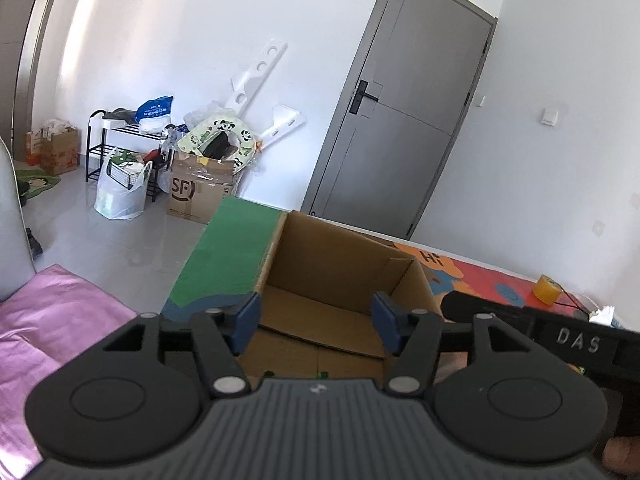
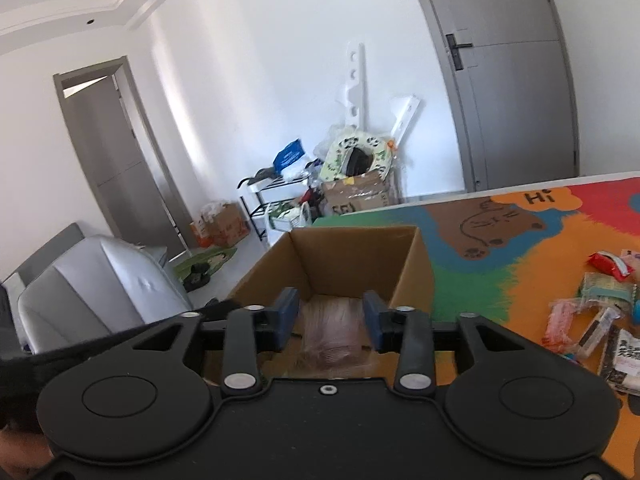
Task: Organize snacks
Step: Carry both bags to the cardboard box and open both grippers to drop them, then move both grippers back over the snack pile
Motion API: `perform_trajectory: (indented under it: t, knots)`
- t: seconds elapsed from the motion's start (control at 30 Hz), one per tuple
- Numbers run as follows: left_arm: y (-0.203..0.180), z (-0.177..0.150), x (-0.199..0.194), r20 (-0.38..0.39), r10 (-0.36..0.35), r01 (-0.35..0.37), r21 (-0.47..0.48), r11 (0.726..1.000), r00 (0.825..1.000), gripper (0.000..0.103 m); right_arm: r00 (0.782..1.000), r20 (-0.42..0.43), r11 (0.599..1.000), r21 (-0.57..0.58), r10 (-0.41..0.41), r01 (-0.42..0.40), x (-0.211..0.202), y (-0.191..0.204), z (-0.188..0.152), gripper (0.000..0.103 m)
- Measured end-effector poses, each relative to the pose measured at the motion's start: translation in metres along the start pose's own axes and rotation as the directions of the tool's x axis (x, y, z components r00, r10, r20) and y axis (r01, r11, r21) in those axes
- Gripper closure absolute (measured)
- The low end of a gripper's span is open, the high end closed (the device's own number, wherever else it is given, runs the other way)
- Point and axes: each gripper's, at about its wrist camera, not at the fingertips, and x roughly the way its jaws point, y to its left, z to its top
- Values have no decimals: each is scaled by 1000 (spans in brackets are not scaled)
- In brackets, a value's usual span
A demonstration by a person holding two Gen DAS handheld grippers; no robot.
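An open brown cardboard box (image 1: 320, 264) stands on a colourful play mat and also shows in the right wrist view (image 2: 352, 256). My left gripper (image 1: 314, 326) is open and empty, just above the box's near side. My right gripper (image 2: 331, 322) hangs over the box with its jaws apart; a blurred clear-wrapped pinkish snack pack (image 2: 332, 332) sits between the fingers, and I cannot tell whether they touch it. A pile of several snack packets (image 2: 600, 304) lies on the mat at the right.
The mat (image 2: 500, 240) covers a raised surface whose edge drops to a grey tiled floor (image 1: 120, 240). A yellow tape roll (image 1: 546, 289) sits at the far right. Clutter, an SF carton (image 1: 198, 192) and a grey door (image 1: 404, 120) line the far wall. Pink cloth (image 1: 48, 320) lies at left.
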Motion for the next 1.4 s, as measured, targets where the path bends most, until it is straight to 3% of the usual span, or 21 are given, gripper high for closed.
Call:
perform_trajectory:
  t: [0.1, 0.4, 0.97, 1.03, 1.13, 1.4]
  knots:
    - [-2, -1, -1, -8, -17, 17, -8, 1000, 1000, 29, 1000, 18, 1000, 7, -15, 15, -10, -3, -1, 46]
    - [-23, -4, -8, -10, -44, 44, 5, 999, 999, 21, 998, 5, 996, 57, -70, 70, -45, -29, -14, 32]
    - [-78, -27, -15, -79, -131, 137, 69, 988, 988, 15, 974, 46, 965, 154, -223, 213, -109, -90, -40, 11]
    - [-85, -30, -19, -79, -143, 149, 76, 986, 987, 14, 969, 52, 958, 173, -242, 230, -117, -97, -42, 10]
    - [-94, -34, -21, -86, -100, 105, 64, 992, 991, 14, 968, 55, 952, 203, -246, 231, -126, -109, -44, 10]
    - [-117, -41, -27, -81, -110, 117, 76, 990, 991, 14, 961, 66, 942, 227, -270, 249, -141, -125, -50, 9]
